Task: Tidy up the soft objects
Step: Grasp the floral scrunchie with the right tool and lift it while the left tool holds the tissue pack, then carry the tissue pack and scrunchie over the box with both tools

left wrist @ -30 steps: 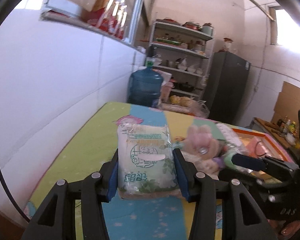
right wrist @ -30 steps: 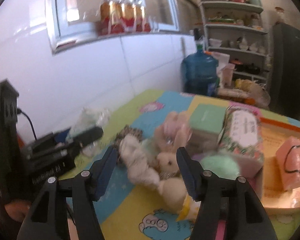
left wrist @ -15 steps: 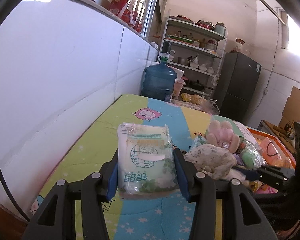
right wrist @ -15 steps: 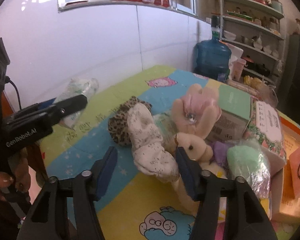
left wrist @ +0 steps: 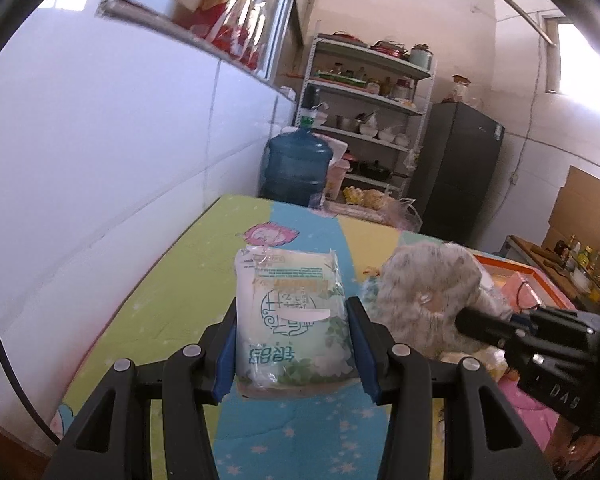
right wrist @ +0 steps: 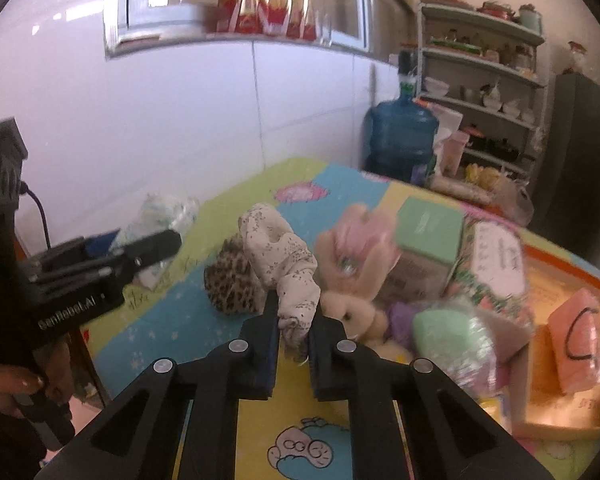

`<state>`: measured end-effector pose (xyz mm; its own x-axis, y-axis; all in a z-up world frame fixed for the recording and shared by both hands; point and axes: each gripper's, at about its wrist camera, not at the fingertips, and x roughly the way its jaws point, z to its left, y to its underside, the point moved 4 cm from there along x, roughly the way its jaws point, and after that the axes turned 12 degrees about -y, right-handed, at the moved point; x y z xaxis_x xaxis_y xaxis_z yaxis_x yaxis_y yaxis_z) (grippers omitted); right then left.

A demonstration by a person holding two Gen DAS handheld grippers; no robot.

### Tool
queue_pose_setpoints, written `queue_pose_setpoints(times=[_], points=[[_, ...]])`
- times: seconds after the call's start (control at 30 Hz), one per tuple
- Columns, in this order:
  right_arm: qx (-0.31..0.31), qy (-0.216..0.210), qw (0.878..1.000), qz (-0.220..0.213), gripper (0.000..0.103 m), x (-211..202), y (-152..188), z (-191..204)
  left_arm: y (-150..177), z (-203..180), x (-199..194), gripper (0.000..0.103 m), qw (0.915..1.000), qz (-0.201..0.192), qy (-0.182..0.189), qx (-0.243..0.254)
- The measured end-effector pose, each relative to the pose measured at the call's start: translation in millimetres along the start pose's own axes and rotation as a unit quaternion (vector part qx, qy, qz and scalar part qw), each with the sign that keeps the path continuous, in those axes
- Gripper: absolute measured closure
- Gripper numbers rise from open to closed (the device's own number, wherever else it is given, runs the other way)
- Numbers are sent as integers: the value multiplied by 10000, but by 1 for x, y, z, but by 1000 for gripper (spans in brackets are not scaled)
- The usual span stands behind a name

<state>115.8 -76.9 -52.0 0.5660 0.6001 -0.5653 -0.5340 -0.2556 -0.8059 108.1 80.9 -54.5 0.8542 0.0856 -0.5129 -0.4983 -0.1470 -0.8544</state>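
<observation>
In the left wrist view my left gripper (left wrist: 292, 314) is shut on a white and green plastic pack of tissues (left wrist: 292, 280), held above the colourful play mat (left wrist: 172, 304). In the right wrist view my right gripper (right wrist: 296, 308) is shut on the lower end of a cream speckled cloth toy (right wrist: 278, 252), which stands up from the pile. The left wrist view shows the same toy (left wrist: 432, 292), blurred, at the tip of the right gripper (left wrist: 476, 326). The left gripper (right wrist: 156, 244) with its pack (right wrist: 160, 216) shows at the left of the right wrist view.
Around the held toy lie a leopard-print piece (right wrist: 230, 286), a pink plush rabbit (right wrist: 356, 248), a green box (right wrist: 428, 228), a floral tissue box (right wrist: 496, 264) and a green wrapped bundle (right wrist: 448, 328). A pink pouch (right wrist: 576, 332) lies in an orange tray. A blue water jug (right wrist: 404, 136) stands behind the mat.
My right gripper's jaws have closed onto the speckled cloth toy, which now stands higher in the left wrist view. The left gripper keeps its grip on the tissue pack.
</observation>
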Motion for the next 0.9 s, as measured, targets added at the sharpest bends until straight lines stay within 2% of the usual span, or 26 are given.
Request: queue_pose_setpoints(times=[0.37,0.67,0.9], points=[[177,554,9952,-788,91,-63,-23,-42,-28,-65,-17,53,9975,-392,504,310],[502,1083,9849,-1250,91,-128,-11,-96,-40,-147,-23,53,9916,-516,1019,602],[674,1439,9774,-1396,91,-175,7,-136,-40,-213,-24,53,9859,-484,1395,788]])
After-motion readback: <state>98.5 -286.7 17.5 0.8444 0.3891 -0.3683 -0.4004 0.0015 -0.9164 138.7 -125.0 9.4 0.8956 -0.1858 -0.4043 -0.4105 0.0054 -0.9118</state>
